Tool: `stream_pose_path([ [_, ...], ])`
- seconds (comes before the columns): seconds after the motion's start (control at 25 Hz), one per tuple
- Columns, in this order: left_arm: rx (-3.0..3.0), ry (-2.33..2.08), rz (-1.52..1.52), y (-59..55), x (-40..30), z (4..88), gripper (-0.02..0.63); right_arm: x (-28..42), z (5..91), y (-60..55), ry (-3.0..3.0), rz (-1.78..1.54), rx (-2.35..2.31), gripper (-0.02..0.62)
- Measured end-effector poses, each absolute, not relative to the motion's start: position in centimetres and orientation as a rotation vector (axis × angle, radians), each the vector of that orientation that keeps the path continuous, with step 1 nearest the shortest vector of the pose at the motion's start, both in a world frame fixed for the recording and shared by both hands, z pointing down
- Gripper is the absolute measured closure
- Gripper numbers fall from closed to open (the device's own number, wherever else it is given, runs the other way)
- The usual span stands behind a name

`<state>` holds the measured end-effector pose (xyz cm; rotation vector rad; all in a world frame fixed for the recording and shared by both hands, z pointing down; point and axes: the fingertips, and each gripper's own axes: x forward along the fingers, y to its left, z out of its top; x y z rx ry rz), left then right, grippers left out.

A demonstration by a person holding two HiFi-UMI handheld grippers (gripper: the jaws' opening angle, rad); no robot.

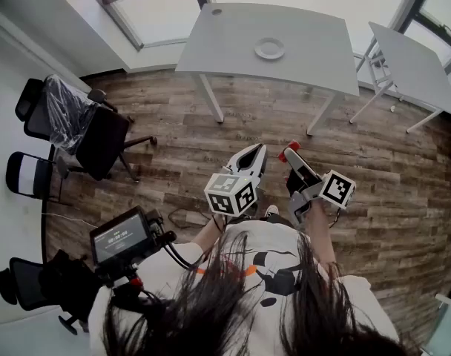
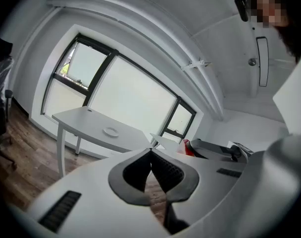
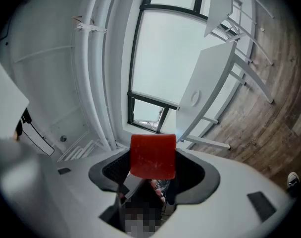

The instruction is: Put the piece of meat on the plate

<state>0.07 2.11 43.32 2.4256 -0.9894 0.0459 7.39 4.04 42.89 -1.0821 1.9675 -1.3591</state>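
— Holding anything in the right gripper (image 3: pixel 153 168)?

— Yes. Pinching the piece of meat (image 3: pixel 152 155), red and flat. Spread wide to fit round such a wide slab. Squeezed tight so as not to drop it on the wooden floor (image 1: pixel 173 139).

— And the left gripper (image 2: pixel 151 151)?

— Pressed together, tip to tip. Nothing inside. No job right now, so parked just beside the other one, out of the way.

— Where to put the meat?

— On the plate (image 1: pixel 270 48), up on the white table (image 1: pixel 225 43). Empty at present, sitting near the middle of the top, easy to reach from the front.

— Close by?

— No. Well apart, across bare floor. Meat up in the air, close to the person (image 1: pixel 255 265), not over the table yet.

— Why held level like that?

— Probably to keep the slab steady for carrying. Pointed toward the table too, with the plate in sight just past the red edge.

— So what next?

— Likely walking over, reaching above the plate, then letting go gently. Nothing done of the placing so far.
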Motion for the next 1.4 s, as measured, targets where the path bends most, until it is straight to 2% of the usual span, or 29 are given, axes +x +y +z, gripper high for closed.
stream_pose_path([
  [0.92,2.422,-1.005,0.055,1.7,-0.1,43.3,0.600,7.2,43.0,3.1,2.043,-1.338,-1.116,0.316],
  [1.24,2.401,-1.032,0.100,-1.8,5.4,45.9,0.600,13.4,47.0,0.1,1.971,-1.444,-1.171,0.316],
  [1.4,2.411,-1.022,0.103,-2.5,6.5,45.8,0.600,14.0,46.7,-0.7,1.967,-1.431,-1.140,0.316],
])
